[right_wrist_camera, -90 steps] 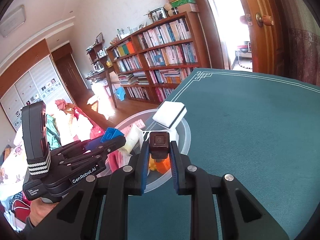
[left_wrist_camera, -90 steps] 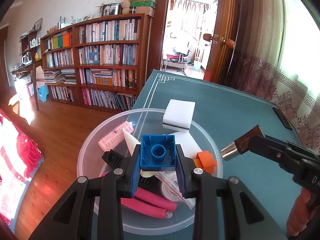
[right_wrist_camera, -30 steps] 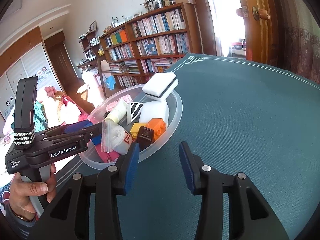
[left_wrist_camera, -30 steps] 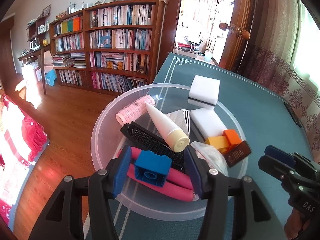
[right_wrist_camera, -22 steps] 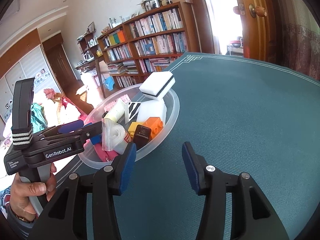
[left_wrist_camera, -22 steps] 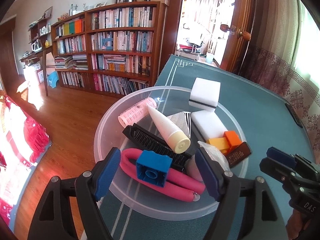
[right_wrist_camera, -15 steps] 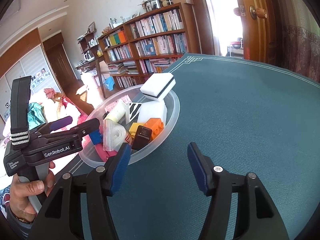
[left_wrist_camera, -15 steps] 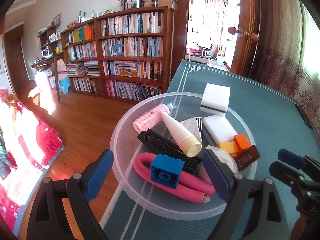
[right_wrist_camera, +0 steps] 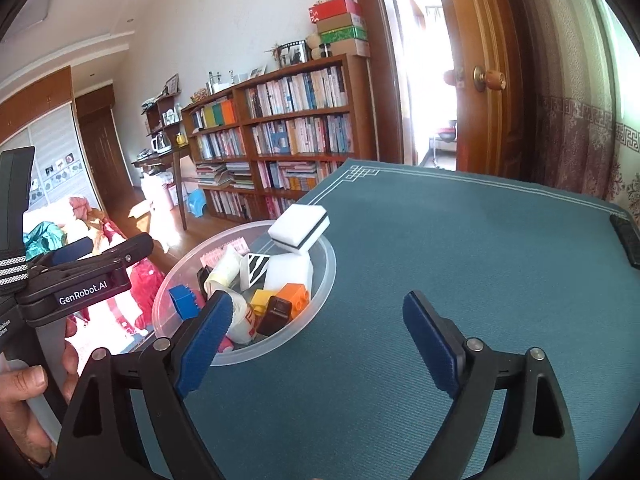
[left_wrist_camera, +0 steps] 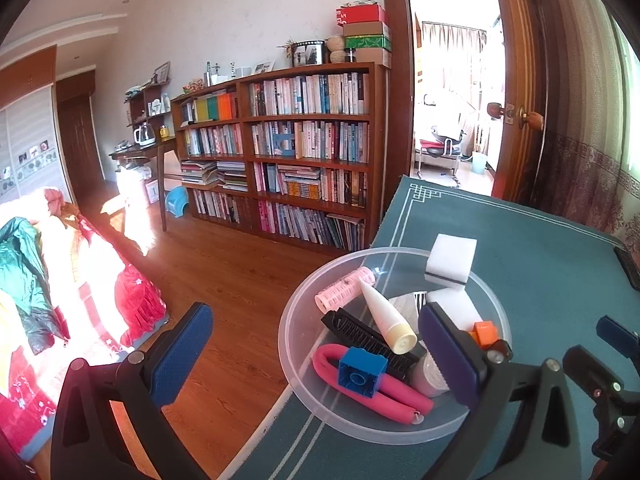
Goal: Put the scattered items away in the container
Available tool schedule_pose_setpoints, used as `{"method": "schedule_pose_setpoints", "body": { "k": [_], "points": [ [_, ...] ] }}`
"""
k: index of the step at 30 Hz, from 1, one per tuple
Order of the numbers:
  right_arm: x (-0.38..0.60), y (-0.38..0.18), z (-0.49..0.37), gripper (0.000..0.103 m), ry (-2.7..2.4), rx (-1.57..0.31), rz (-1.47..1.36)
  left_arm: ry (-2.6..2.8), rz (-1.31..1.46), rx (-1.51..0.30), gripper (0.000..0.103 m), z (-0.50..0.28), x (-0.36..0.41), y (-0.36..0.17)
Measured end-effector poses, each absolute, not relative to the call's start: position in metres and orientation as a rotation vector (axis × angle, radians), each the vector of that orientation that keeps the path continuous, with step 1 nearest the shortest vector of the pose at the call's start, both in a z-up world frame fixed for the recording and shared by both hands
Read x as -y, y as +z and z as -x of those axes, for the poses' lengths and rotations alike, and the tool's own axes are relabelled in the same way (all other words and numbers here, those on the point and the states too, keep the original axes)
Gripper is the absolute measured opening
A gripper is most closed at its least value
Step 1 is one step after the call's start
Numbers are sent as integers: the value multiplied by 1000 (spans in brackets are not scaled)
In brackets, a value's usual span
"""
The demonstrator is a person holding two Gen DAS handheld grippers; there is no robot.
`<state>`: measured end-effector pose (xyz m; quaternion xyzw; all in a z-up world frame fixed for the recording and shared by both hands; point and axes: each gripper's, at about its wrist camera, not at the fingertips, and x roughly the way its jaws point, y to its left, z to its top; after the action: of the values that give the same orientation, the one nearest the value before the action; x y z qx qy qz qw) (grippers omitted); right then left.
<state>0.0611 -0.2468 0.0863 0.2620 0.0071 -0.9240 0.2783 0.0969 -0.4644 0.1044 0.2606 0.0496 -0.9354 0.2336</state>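
Both grippers stand back from the bowl, nothing held in either.

Left gripper [left_wrist_camera: 316, 354]: jaws spread wide apart, empty. One blue pad hangs over the wooden floor [left_wrist_camera: 224, 280] off the table edge, the other sits in front of the bowl's near right side. In the right wrist view the same tool appears at the far left, gripped by a hand [right_wrist_camera: 24, 396].

Right gripper [right_wrist_camera: 318, 336]: jaws also wide apart, empty, over bare teal tablecloth [right_wrist_camera: 480, 248], its left pad overlapping the bowl's near rim in view.

Container: clear plastic bowl [left_wrist_camera: 296, 376] at the table's left edge, on the cloth. Contents, all inside:
- blue building block [left_wrist_camera: 362, 368], open underside facing the camera, lying on the pink foam curler [left_wrist_camera: 384, 394] at the near side
- black comb [left_wrist_camera: 368, 338] just behind the block
- white tube with cream cap [left_wrist_camera: 386, 322], resting across the comb
- pink mesh hair roller [left_wrist_camera: 344, 290] against the far left wall
- white sponge with a dark layer [left_wrist_camera: 450, 260], propped on the far rim, tilted
- second white block [left_wrist_camera: 456, 308] below it
- orange brick [left_wrist_camera: 484, 330], yellow brick [right_wrist_camera: 260, 298], dark brown cap-like piece [right_wrist_camera: 274, 316]
- clear bag with white contents [right_wrist_camera: 244, 316], near right

A dark flat object [right_wrist_camera: 626, 240] lies at the table's far right edge, well apart from the bowl; what it is I cannot tell.
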Motion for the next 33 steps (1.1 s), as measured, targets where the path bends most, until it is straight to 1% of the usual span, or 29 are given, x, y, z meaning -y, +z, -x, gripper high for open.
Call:
{"method": "schedule_pose_setpoints", "body": {
  "k": [3, 5, 8, 11, 15, 22, 29, 33],
  "points": [
    [247, 95, -70, 98, -2550, -65, -635, -2556, -659, -136, 103, -105, 465, 114],
    [247, 100, -75, 100, -2580, -95, -591, -2548, -627, -141, 103, -110, 463, 119],
    [246, 105, -80, 101, -2603, -123, -569, -2520, -569, -96, 103, -118, 460, 125],
    [243, 108, -77, 101, -2610, -89, -587, -2483, -544, -40, 103, -119, 454, 128],
    [236, 111, -76, 101, -2610, -40, -591, -2457, -541, -17, 103, -123, 449, 129],
    [245, 116, -84, 101, -2608, -114, -559, -2479, -557, -105, 103, -130, 455, 130],
    [269, 114, -84, 101, -2549, -206, -605, -2438, -561, -220, 103, -139, 468, 128],
    [281, 109, -82, 101, -2520, -220, -640, -2401, -589, -216, 103, -139, 476, 123]
  ]
}}
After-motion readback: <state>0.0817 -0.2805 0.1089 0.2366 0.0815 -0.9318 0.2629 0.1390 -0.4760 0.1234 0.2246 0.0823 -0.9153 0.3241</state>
